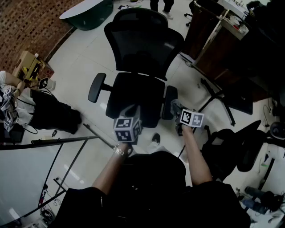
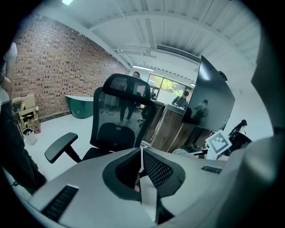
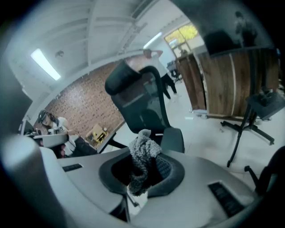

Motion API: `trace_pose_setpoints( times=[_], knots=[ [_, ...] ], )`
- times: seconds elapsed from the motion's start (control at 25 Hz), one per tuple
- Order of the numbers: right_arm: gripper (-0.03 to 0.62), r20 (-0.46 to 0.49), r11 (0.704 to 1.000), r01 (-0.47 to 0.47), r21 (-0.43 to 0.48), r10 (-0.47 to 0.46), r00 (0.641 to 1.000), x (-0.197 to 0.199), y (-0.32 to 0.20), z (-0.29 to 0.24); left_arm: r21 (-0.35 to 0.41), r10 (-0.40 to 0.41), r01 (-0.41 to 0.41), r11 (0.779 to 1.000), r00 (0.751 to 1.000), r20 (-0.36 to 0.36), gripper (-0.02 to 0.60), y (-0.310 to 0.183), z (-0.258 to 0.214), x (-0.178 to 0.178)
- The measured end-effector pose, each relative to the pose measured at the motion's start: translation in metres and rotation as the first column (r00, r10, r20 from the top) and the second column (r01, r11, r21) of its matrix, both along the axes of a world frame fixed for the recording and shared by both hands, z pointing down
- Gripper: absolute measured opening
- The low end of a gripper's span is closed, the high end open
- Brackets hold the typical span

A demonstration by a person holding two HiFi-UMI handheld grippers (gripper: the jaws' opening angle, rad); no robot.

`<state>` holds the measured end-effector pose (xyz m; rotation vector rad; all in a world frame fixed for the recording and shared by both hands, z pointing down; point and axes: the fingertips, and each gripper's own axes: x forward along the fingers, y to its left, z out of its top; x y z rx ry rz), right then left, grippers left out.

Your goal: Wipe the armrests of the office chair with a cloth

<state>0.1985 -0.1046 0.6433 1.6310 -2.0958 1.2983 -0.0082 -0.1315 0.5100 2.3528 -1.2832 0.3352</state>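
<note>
A black mesh office chair (image 1: 140,67) stands in the middle of the white floor. Its left armrest (image 1: 97,87) and right armrest (image 1: 169,101) flank the seat. My right gripper (image 1: 177,110) is shut on a grey fluffy cloth (image 3: 143,153) and hovers just above the near end of the right armrest (image 3: 173,139). My left gripper (image 1: 132,112) hangs over the seat's front edge with its jaws pressed together and nothing between them. In the left gripper view the chair (image 2: 119,116) and its left armrest (image 2: 59,147) lie ahead of the left gripper (image 2: 141,156).
A person in dark clothes (image 1: 49,111) sits at the left beside a cardboard box (image 1: 27,65). A green tub (image 1: 89,12) is at the back. A wooden cabinet (image 1: 209,42), a black stand base (image 1: 220,100) and another dark chair (image 1: 231,151) crowd the right. Thin poles (image 1: 67,140) cross the floor at the left.
</note>
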Motion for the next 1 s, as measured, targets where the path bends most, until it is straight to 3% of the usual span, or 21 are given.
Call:
trace_pose_setpoints(
  times=[0.16,0.4,0.52,0.68,0.8,1.0],
  knots=[
    [0.041,-0.050,0.987,0.106,-0.120,-0.113,0.992,0.016,-0.028,0.056,0.008,0.016,-0.017,1.000,1.000,0.023,0.021,0.006,-0.003,0.010],
    [0.041,-0.141,0.980,0.101,-0.173,-0.126,0.982,0.037,-0.117,0.081,0.008,0.020,-0.021,1.000,0.998,0.057,0.021,-0.005,-0.002,0.009],
    [0.041,-0.167,0.966,0.110,-0.232,-0.151,0.974,0.041,-0.134,0.103,0.010,0.017,-0.017,1.000,0.998,0.061,0.021,-0.014,-0.006,0.003],
    [0.044,-0.201,0.946,0.125,-0.301,-0.191,0.961,0.036,-0.117,0.131,0.017,0.015,-0.016,1.000,0.998,0.053,0.021,-0.028,-0.010,-0.008],
    [0.044,-0.186,0.953,0.148,-0.264,-0.201,0.962,0.023,-0.098,0.130,0.020,0.010,-0.011,1.000,0.999,0.040,0.021,-0.040,-0.010,-0.013],
    [0.044,-0.207,0.940,0.269,-0.212,-0.312,0.927,-0.007,-0.042,0.129,0.019,0.052,-0.052,0.998,0.999,0.018,0.021,-0.050,-0.009,-0.001]
  ],
)
